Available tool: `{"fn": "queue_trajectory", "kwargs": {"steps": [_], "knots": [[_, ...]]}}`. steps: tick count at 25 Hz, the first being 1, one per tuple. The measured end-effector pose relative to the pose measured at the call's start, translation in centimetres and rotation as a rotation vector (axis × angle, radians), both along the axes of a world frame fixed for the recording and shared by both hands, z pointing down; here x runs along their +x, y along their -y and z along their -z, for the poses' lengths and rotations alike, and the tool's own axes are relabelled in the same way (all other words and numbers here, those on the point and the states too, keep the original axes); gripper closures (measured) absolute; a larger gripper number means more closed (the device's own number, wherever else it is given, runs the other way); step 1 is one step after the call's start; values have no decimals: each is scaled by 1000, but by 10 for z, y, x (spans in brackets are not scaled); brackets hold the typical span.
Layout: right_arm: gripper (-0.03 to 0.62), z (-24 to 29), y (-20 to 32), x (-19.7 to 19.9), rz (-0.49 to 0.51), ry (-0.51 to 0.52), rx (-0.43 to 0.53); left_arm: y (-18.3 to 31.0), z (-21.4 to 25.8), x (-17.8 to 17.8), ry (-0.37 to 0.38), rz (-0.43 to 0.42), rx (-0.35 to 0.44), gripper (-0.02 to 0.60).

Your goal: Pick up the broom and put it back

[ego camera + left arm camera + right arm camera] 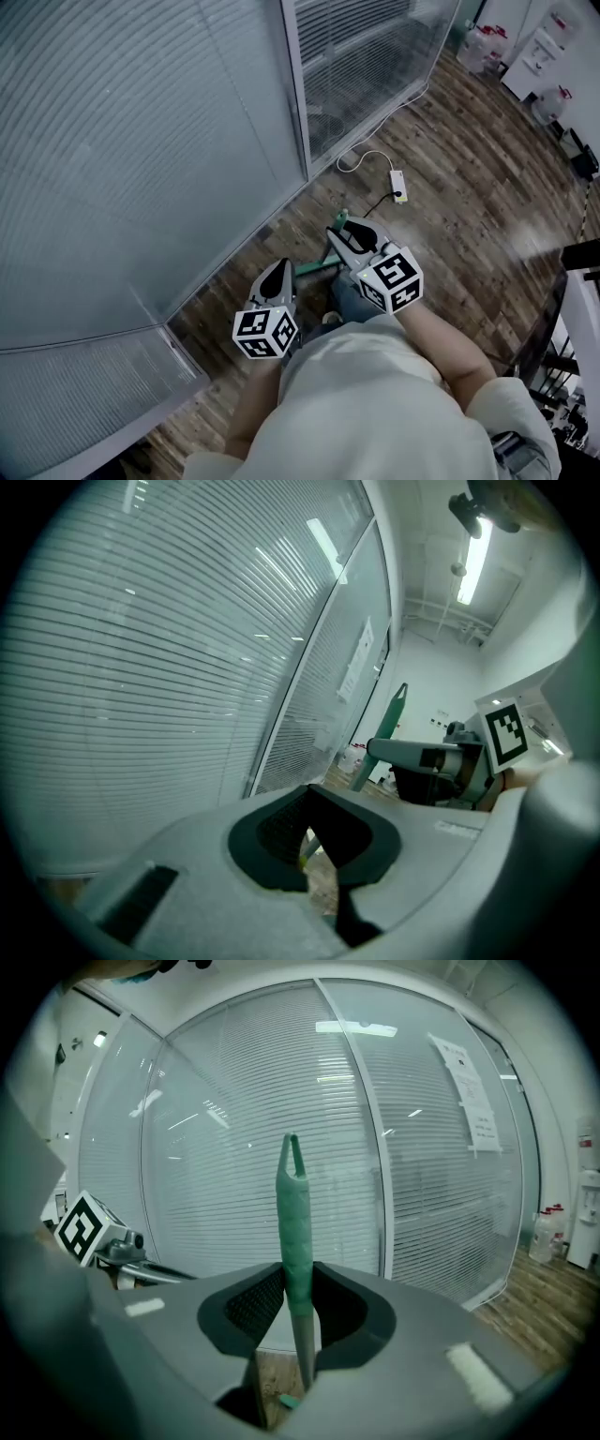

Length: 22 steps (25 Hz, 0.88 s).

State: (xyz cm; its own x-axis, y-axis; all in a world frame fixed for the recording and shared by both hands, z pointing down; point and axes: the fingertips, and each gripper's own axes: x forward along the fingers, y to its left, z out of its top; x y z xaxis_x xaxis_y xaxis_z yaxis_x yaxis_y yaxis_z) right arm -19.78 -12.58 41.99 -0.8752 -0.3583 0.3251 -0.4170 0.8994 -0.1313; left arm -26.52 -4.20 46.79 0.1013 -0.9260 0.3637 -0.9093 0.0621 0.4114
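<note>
The broom's green-gripped handle (295, 1232) stands upright between the jaws of my right gripper (298, 1288), which is shut on it. From the head view, the right gripper (351, 236) is low over the wood floor beside the glass wall, and a green part of the broom (314, 269) runs down-left from it. Just left of it and nearer to me, my left gripper (278, 276) has its jaws together and holds nothing. In the left gripper view the left gripper (314, 841) points along the wall, with the broom handle (389, 722) and the right gripper (422, 756) off to its right.
A curved glass wall with blinds (141, 159) fills the left and back. A white power strip with its cable (399, 186) lies on the wood floor ahead. Water jugs (483, 42) stand far right, and a dark rack (562, 328) is at the right edge.
</note>
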Motion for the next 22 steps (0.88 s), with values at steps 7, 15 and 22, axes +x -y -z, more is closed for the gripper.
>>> {"fn": "queue_trajectory", "kwargs": {"steps": [7,15,22], "knots": [[493,-6,26,-35,112,-2,3,17,-7,-31,10,114,-3,575],[493,-7,53,-75,258,-26,-4,44,1,-73,7,255,13,575],[493,-20,77,-112,339,-53,-7,65,-3,-106,13,339,3,575]]}}
